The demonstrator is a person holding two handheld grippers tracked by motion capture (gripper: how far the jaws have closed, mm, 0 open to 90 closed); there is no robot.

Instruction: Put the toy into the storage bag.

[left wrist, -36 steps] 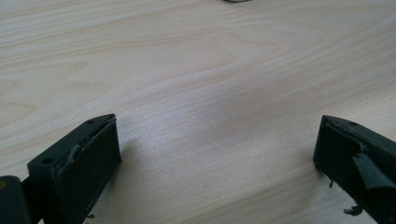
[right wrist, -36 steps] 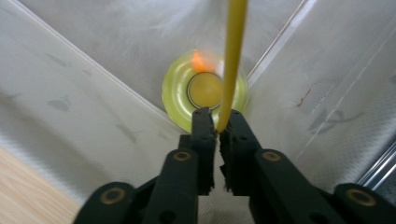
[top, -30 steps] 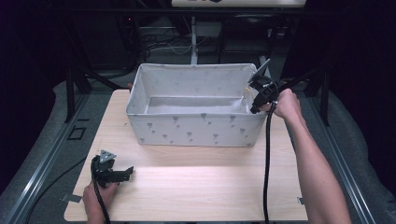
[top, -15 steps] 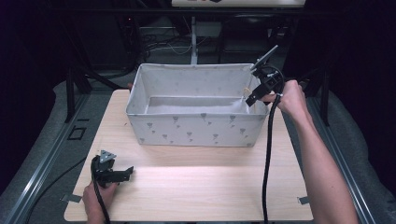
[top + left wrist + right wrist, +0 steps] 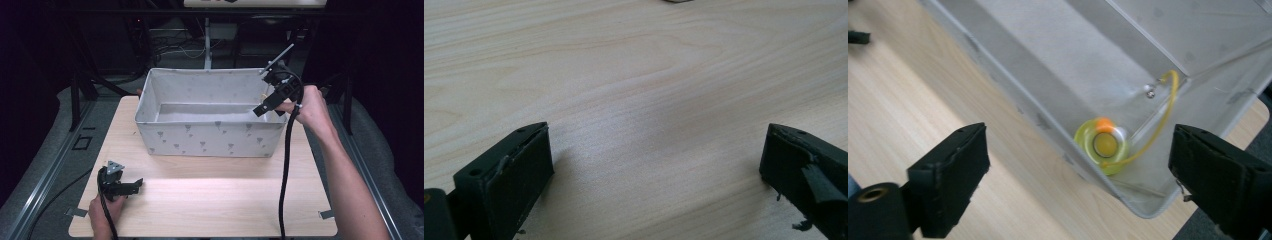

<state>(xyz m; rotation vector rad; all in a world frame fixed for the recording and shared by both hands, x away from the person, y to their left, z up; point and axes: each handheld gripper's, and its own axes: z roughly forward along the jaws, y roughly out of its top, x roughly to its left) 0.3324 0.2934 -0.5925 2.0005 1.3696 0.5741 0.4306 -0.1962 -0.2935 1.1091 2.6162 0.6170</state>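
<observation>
Yellow-green round toy with an orange tab and a thin yellow cord, lying on the floor of the grey fabric bin, in the corner nearest the right gripper. Right gripper raised above that end of the bin, jaws just opened wide, nothing between them. Left gripper low over the front left of the pale wooden bench, well apart from the bin, jaws spread and empty.
</observation>
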